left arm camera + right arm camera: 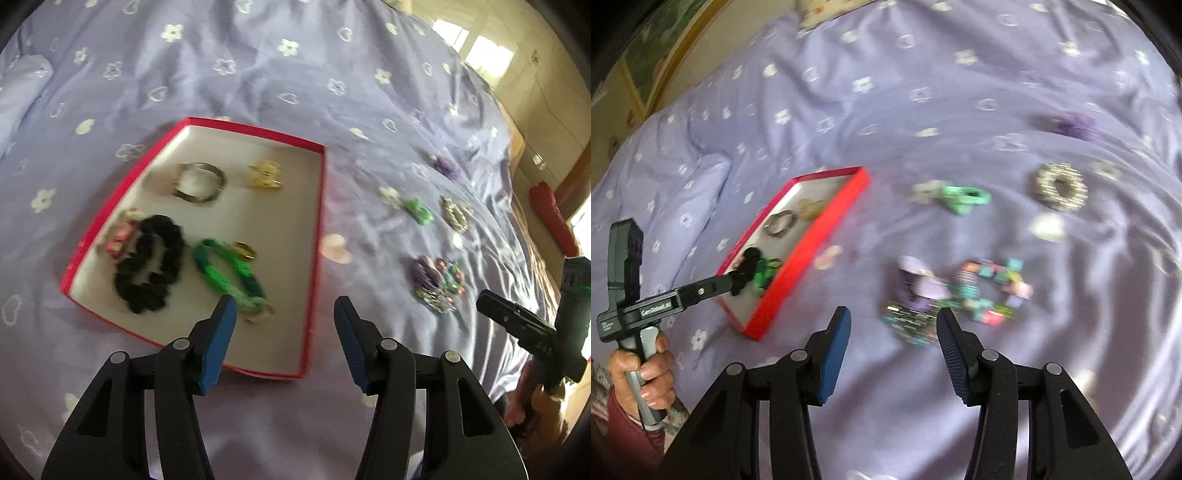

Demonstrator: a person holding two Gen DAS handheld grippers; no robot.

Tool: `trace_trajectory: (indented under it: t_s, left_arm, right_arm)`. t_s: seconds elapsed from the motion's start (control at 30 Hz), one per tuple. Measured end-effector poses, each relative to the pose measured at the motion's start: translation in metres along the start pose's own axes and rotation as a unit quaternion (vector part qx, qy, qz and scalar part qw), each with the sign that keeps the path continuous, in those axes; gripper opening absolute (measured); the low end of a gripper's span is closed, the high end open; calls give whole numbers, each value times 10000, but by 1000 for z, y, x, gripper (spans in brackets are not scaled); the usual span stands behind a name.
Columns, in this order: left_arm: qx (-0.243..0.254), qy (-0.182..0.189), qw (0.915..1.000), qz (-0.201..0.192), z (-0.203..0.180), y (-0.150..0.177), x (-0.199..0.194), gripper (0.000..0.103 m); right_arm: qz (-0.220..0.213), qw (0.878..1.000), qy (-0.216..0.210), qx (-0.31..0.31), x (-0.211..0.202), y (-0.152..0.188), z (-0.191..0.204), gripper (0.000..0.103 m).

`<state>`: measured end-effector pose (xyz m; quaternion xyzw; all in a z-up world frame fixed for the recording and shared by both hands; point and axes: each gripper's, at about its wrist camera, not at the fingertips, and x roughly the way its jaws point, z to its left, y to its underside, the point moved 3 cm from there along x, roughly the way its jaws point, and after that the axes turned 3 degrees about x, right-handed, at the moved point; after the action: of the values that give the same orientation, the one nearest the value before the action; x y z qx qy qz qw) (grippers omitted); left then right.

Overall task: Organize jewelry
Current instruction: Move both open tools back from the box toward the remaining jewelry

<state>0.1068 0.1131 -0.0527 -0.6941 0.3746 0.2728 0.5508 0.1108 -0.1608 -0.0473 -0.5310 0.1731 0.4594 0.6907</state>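
Lilac bedspread (960, 92), creased and printed with white flowers and hearts, fills both views, with pale cupboard doors (546, 110) and a wooden bed edge (517, 144) at the room's margin. On it lies a red-rimmed tray (317, 221) holding a black scrunchie (147, 266), green bracelet (229, 269) and metal bangle (199, 182); a beaded cluster (960, 291), green clip (964, 199) and sparkly ring (1060, 186) lie loose on the cloth beside it. Left gripper (284, 332) hangs released over the tray's near corner, right gripper (894, 336) released just short of the beaded cluster, both with nothing between their pads.
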Motion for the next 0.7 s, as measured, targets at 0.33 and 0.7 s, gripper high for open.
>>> trace_trajectory:
  t_s: [0.33, 0.7]
  left_arm:
    - [441, 180, 9987, 200, -55, -1, 18, 54]
    - [843, 284, 9955, 319, -98, -19, 46, 54]
  right_arm:
    - [-208, 9985, 269, 425, -24, 10, -45, 50]
    - [-200, 9979, 337, 514, -9, 2, -64, 50]
